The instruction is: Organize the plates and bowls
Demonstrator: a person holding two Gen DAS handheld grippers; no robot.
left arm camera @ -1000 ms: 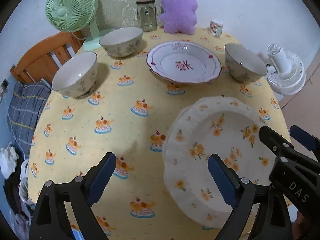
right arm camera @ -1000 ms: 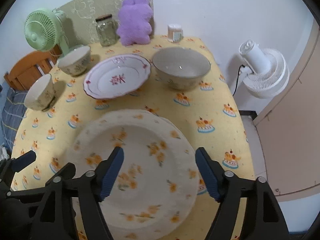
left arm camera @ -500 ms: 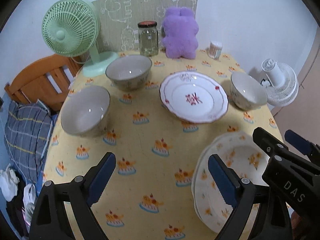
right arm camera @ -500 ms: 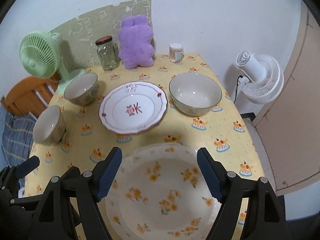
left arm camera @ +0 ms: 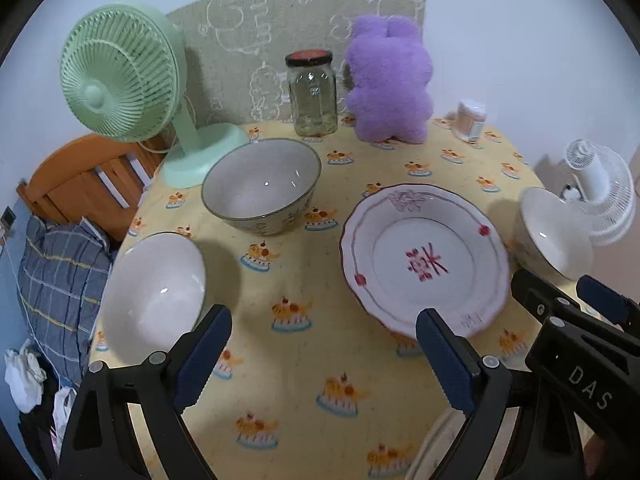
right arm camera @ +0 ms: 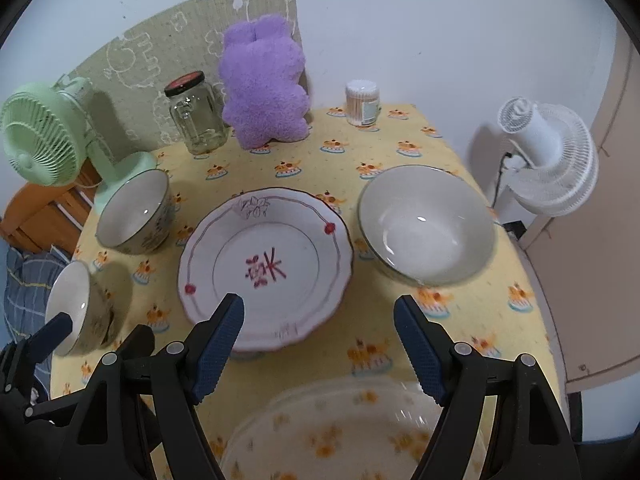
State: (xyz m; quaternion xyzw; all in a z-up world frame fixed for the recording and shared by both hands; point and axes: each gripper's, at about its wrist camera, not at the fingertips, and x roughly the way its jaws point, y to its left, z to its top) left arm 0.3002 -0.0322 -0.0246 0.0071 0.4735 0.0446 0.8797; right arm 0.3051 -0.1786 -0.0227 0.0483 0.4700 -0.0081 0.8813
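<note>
Trouble looms at twelve o'clock: both tools, left tool (left arm camera: 322, 354) and right tool (right arm camera: 318, 346), gape empty above the red-patterned plate (right arm camera: 266, 268); a clumsy pinch could chip its rim.

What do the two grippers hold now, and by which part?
Nothing. The left gripper and the right gripper both stand open above the tablecloth, with no dish between the jaws.

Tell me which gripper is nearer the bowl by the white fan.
Right. The right gripper sits just short of that bowl, which fills its view; the left gripper has it far off at the frame's edge.
</note>
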